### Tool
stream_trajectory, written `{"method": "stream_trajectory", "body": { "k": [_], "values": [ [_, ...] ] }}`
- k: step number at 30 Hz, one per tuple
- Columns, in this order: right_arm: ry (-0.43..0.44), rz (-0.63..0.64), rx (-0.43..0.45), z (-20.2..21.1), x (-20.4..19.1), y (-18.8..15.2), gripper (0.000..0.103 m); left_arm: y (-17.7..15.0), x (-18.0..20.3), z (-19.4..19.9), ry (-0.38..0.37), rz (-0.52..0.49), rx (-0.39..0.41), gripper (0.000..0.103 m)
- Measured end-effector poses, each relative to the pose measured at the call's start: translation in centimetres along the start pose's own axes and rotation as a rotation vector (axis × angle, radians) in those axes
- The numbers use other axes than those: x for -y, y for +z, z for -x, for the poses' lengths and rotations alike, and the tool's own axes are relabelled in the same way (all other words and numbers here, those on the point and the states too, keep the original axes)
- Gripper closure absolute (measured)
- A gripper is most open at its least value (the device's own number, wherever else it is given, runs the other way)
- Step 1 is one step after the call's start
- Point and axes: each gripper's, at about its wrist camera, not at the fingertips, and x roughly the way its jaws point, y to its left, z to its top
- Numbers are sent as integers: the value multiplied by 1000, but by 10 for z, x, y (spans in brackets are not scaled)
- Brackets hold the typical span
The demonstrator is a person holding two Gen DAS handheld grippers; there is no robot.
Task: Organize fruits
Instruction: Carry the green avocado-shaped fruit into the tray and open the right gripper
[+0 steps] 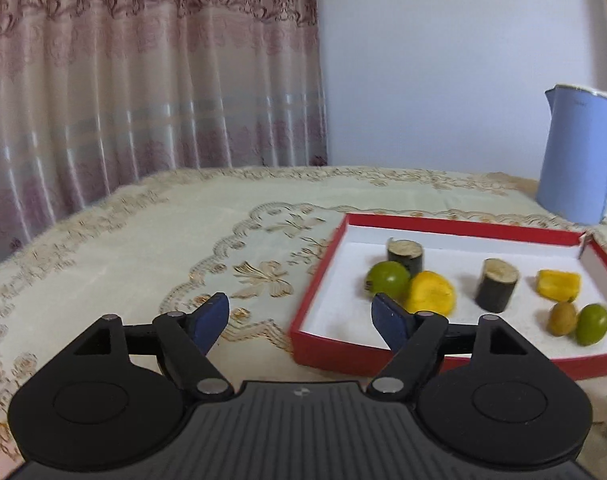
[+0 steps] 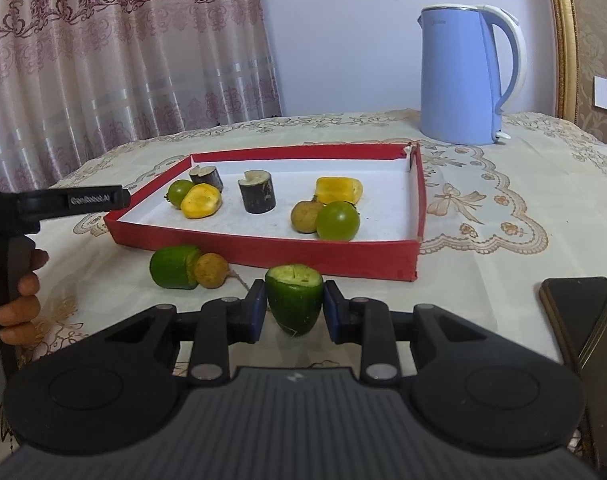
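Observation:
A red tray with a white floor holds two dark cylinder pieces, two yellow pieces, two green round fruits and a brown fruit. My right gripper is shut on a cut green piece, just in front of the tray's near wall. A second green piece and a brown fruit lie on the cloth left of it. My left gripper is open and empty at the tray's left near corner; it also shows in the right wrist view.
A blue electric kettle stands behind the tray at the right. A dark phone lies at the right table edge. A curtain hangs behind the table. The embroidered tablecloth stretches left of the tray.

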Motion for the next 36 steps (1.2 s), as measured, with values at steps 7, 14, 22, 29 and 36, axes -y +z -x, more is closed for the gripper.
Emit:
{"method": "stream_trajectory", "body": {
  "k": [7, 14, 22, 29, 36],
  "values": [
    [-4, 6, 0, 0, -4, 1, 75, -4, -5, -7, -65, 19, -42, 25],
    [-5, 12, -6, -1, -7, 1, 75, -8, -3, -8, -68, 0, -54, 17],
    [-5, 10, -10, -3, -7, 1, 75, -9, 3, -8, -53, -31, -40, 13],
    [-7, 3, -6, -4, -4, 2, 75, -10, 5, -8, -39, -38, -36, 11],
    [-24, 33, 37, -11, -3, 28, 75, -10, 4, -9, -37, -35, -37, 9]
  ]
}}
